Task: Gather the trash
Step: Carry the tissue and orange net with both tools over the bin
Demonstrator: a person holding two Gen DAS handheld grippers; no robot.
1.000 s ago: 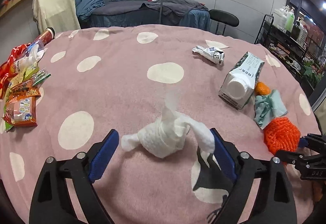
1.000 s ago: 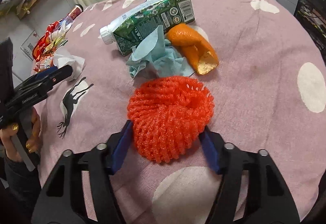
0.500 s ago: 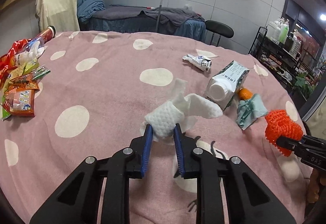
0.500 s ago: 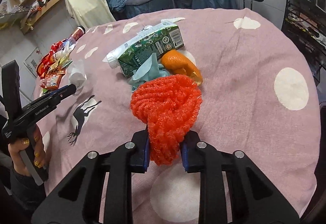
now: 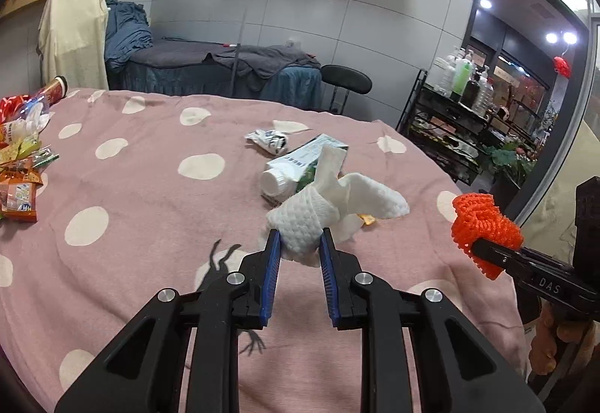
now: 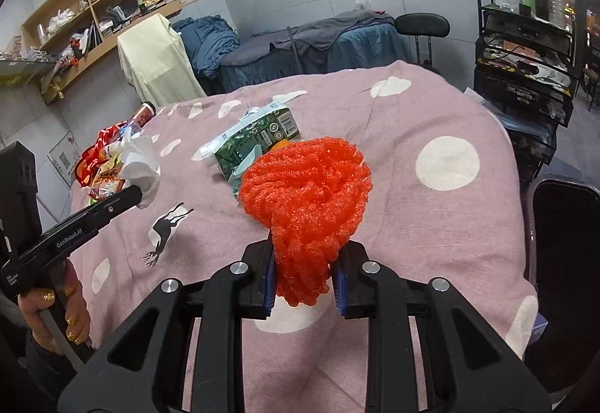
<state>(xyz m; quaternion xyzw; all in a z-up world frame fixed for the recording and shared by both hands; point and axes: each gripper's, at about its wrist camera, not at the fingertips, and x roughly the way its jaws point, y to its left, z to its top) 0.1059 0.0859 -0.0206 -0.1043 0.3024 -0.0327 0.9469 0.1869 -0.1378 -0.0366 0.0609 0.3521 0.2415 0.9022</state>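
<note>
My table, under its pink polka-dot cloth (image 5: 150, 195), is the landmark here. Since a second ago both pieces of trash have come off it: my left gripper (image 5: 298, 251) and right gripper (image 6: 304, 265) stood spread around them on the cloth, the jaws have just been closing, and both loads now ride raised above the near edge. I judge both picks done; carrying them to a bin comes next, though I see no bin for certain. The orange foam fruit net (image 6: 305, 203), pinched at its lower end, bunches up in coarse, springy loops. The white paper towel wad (image 5: 315, 214), clamped at its rolled end, trails a loose embossed flap. Still lying mid-table: green milk carton (image 6: 255, 141), teal tissue (image 6: 243, 167), crumpled wrapper (image 5: 267, 141).
</note>
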